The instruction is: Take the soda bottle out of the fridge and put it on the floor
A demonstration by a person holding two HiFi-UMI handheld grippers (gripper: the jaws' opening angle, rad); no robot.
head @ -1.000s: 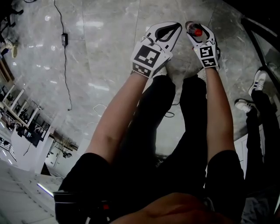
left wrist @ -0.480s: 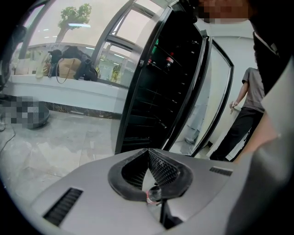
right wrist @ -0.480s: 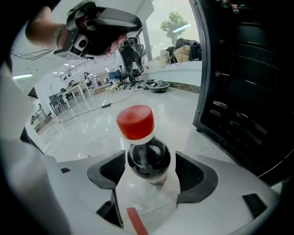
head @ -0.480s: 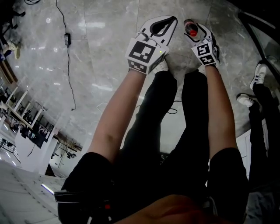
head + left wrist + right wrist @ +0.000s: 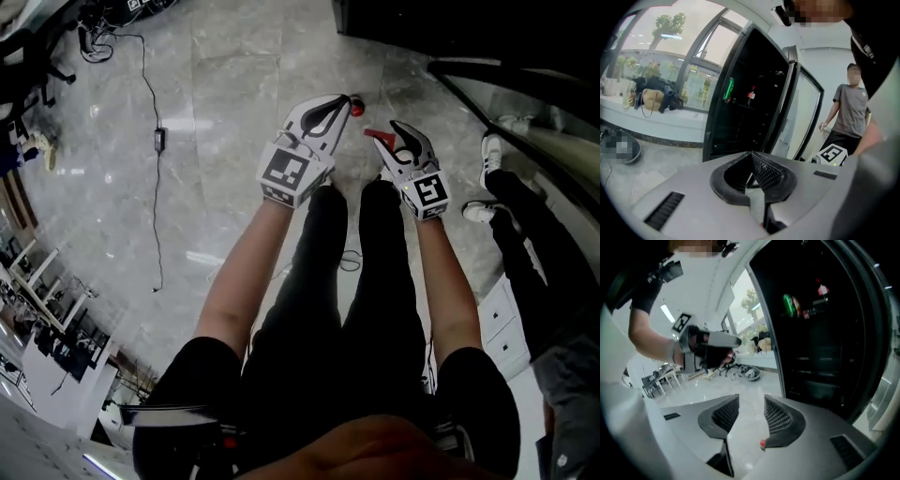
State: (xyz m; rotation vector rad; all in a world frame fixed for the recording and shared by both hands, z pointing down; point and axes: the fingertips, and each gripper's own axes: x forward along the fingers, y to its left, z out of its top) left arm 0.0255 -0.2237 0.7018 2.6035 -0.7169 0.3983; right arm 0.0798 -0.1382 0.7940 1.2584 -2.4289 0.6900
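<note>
The bottle (image 5: 356, 109) stood upright on the grey marble floor (image 5: 234, 112) in front of the dark, open fridge (image 5: 422, 28). From the head view only its red cap could be made out, just beyond the tip of the left tongs (image 5: 339, 101) and apart from both pairs of tongs.

The left tongs (image 5: 751, 153) were closed, their ribbed pads meeting at the tips with nothing between them. The right tongs (image 5: 751, 397) stood at a middling gap after just narrowing, and only bare floor showed between the pads. Both were held out over the floor, above the person's black-clad legs (image 5: 356, 281).

The fridge (image 5: 820, 333) showed dark shelves, with something green and something red high inside. A black cable (image 5: 150, 187) trailed across the floor at the left. Another person (image 5: 848, 112) stood by the fridge door.
</note>
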